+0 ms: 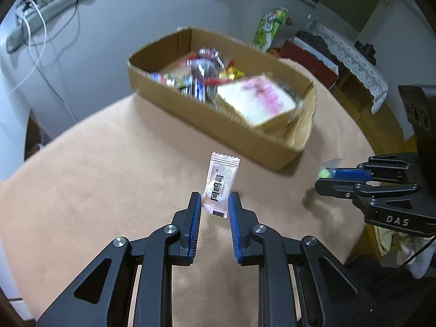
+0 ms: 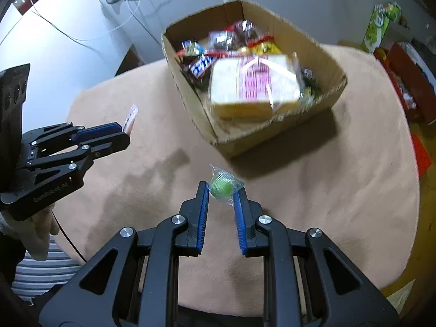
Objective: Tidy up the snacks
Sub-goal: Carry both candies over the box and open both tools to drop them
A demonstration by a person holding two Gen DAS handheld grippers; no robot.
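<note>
A pink sachet is pinched by the left gripper, a green candy by the right gripper. Both should be carried toward twelve o'clock, over the cardboard box, and kept clamped until its rim is cleared.

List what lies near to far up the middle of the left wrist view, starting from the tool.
Left tool shut on the pale pink printed sachet → bare tan tablecloth → open brown cardboard box → clear-wrapped slice of bread with a pink print → small mixed wrapped candies.
</note>
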